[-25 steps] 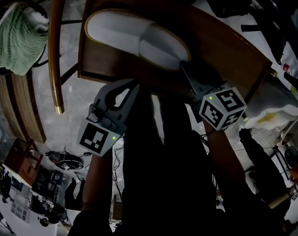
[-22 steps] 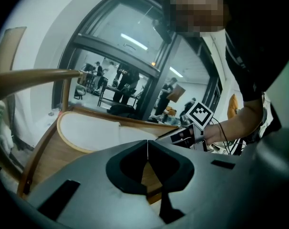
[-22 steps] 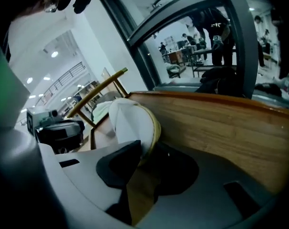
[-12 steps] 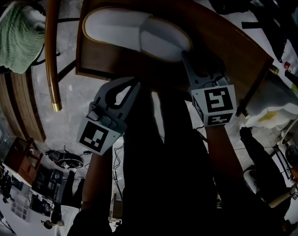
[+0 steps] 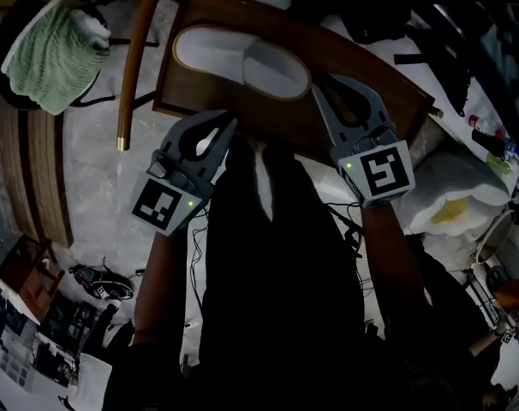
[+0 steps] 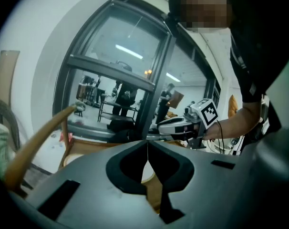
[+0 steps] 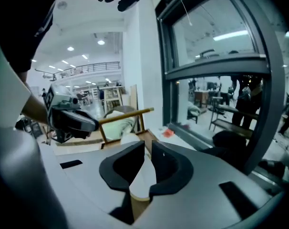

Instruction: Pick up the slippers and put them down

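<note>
One white slipper already lay on the wooden seat, apparently put down, with the left tool closed empty and the right tool just closing to a narrow, empty gap.

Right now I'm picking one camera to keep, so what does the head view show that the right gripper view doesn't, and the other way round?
Only the head view: the white slipper in whole outline on the wooden seat, and the marker cube on the right gripper. Only the right gripper view: that gripper's jaws, a narrow gap apart after just closing, gripping nothing, and a big window with people behind it. Both: that slipper, the left gripper, the curved wooden rail and the green cushion.
</note>
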Motion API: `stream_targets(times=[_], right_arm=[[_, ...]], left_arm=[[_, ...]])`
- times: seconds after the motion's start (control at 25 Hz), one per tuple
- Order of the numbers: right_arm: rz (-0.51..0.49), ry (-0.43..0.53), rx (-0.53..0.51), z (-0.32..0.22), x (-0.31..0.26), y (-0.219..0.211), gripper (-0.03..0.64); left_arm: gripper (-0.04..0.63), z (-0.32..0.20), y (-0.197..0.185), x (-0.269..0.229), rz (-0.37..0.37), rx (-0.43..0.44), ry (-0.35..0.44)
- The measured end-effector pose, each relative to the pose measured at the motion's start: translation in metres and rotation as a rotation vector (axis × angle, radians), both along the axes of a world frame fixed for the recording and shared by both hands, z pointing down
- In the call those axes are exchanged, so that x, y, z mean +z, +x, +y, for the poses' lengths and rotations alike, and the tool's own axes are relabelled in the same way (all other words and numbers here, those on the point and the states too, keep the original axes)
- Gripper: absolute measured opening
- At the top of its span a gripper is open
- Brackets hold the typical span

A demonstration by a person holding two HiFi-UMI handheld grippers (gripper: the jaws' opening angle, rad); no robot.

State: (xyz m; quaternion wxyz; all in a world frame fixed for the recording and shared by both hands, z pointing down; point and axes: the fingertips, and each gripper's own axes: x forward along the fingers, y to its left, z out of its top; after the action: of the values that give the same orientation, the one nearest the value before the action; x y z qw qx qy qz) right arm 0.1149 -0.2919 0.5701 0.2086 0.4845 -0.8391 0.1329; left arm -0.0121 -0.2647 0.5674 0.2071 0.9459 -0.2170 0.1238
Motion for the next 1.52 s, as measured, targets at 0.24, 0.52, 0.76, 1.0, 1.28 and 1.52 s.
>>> stream_targets(times=[0.24, 0.52, 0.76, 1.0, 1.28, 1.52], right_arm=[[-0.154, 0.183, -0.153, 0.004, -0.143, -0.017, 0.041], [-0.265, 0.296, -0.214, 0.04, -0.248, -0.011, 0.041], [-0.252, 0.448, -0.216, 0.064, -0.304, -0.004, 0.037], [-0.336, 0.422, -0.207, 0.092, -0.292, 0.017, 0.034], [-0.335, 0.401, -0.286, 0.092, -0.28, -0.004, 0.034], [-0.367, 0.405, -0.291, 0.079, -0.275, -0.004, 0.034]], left_arm=[[0.012, -0.014, -0.005, -0.113, 0.058, -0.016, 0.156], [0.012, 0.014, 0.0, -0.197, 0.081, 0.011, 0.251], [0.012, 0.025, 0.007, -0.233, 0.1, 0.029, 0.319], [0.012, 0.037, 0.034, -0.244, 0.115, 0.063, 0.383], [0.012, 0.04, 0.033, -0.244, 0.115, 0.06, 0.371], [0.012, 0.038, 0.024, -0.236, 0.078, 0.032, 0.34]])
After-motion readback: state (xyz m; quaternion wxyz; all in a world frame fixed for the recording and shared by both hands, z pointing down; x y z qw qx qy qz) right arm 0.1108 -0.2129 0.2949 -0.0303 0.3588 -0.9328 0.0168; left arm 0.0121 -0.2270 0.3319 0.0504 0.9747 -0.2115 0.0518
